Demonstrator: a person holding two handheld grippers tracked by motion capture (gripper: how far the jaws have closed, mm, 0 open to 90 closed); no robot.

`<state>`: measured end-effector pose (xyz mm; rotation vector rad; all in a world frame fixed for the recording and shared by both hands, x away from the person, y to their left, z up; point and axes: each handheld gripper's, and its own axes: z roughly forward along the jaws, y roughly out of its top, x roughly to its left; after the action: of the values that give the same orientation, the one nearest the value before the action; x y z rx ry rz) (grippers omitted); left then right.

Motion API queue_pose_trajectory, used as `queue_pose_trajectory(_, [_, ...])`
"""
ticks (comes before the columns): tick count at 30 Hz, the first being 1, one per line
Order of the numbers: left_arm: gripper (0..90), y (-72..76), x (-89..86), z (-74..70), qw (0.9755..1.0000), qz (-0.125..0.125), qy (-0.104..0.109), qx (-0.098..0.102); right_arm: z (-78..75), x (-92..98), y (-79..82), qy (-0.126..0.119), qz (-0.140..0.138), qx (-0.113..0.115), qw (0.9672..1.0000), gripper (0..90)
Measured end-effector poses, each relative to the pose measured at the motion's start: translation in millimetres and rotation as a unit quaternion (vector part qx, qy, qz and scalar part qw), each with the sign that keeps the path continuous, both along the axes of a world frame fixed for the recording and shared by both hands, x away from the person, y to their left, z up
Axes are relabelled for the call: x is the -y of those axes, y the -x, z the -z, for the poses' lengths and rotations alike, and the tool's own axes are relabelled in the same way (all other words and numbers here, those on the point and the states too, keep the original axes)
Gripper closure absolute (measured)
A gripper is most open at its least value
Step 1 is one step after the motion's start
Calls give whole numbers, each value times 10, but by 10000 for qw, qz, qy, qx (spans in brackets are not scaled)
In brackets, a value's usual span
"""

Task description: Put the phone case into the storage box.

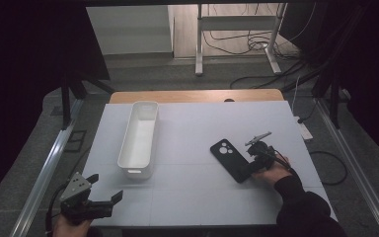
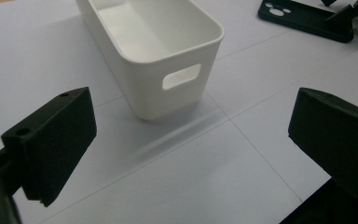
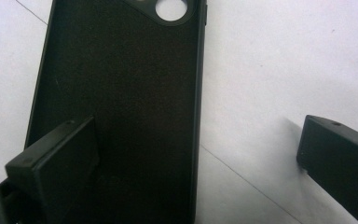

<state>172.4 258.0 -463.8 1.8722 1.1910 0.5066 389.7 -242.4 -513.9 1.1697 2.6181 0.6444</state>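
Case point(image 1: 231, 159), a black phone case with camera cut-outs, is seen lying flat on the white desk point(image 1: 197, 123), right of centre and well apart from the bin point(image 1: 139, 138). The right gripper point(image 1: 253, 160) is held low at the case's near end; in the right gripper view its fingers point(image 3: 58, 161) are spread wide, with one finger over the case point(image 3: 121, 102) and the other out over bare desk, nothing yet being gripped.

The main risk is judged to lie in that straddle. If the fingers are closed as they stand, the thin, flat case could be pushed sideways across the smooth desk rather than pinched, or only one edge could be caught so that the case tips and drops on lifting. A finger pressed down on the case could also be jammed against the desk.

Open room is ample. A broad bare stretch of desk is left between case and bin, so a carry toward the bin would be unobstructed; the bin's tall rim would have to be cleared from above. The desk's right edge is near the right hand, and a slide that way could send the case off.

The left gripper point(image 1: 106, 190) is held at the near left corner, its fingers point(image 2: 51, 140) parted and empty, pointed toward the bin's point(image 2: 168, 60) handle end, near but not touching.
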Motion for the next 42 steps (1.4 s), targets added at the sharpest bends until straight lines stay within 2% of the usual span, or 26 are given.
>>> queue_pose_trajectory(2, [15,0,0,0,10000,1,0,0,-9,-4,-10,40,8,-43,10000,12])
queue_pose_trajectory(4, [15,0,1,0,10000,4,-2,0,-37,7,-14,17,12,-38,10000,101])
queue_pose_trajectory(8, [15,0,2,0,10000,5,-4,2,-107,48,-19,-66,0,-66,10000,362])
queue_pose_trajectory(14, [15,-3,1,0,10000,7,-9,7,-149,59,-39,-215,-163,-266,9993,672])
queue_pose_trajectory(17, [15,-3,3,-1,10000,8,-21,5,-158,70,-66,-304,-204,-430,9984,773])
queue_pose_trajectory(20, [15,-4,4,-1,10000,9,-28,3,-165,67,-79,-223,-205,-387,9988,841])
queue_pose_trajectory(26, [15,-3,8,-1,10000,16,-57,14,-177,72,-119,-256,-31,-568,9981,880])
queue_pose_trajectory(27, [15,-1,10,-2,10000,17,-65,20,-182,63,-120,-202,-43,-579,9981,883])
queue_pose_trajectory(30, [14,-2,11,-2,10000,14,-65,16,-190,39,-97,-118,-86,-512,9986,886])
queue_pose_trajectory(34, [11,-2,9,-4,10000,-2,-54,8,-193,53,-93,-147,-76,-485,9987,887])
queue_pose_trajectory(35, [12,-6,11,-5,10000,-3,-47,-54,-197,59,-90,-148,-63,-454,9988,887])
queue_pose_trajectory(42, [22,-13,2,-2,10000,42,14,-88,-265,120,-75,-367,28,-292,9989,887])
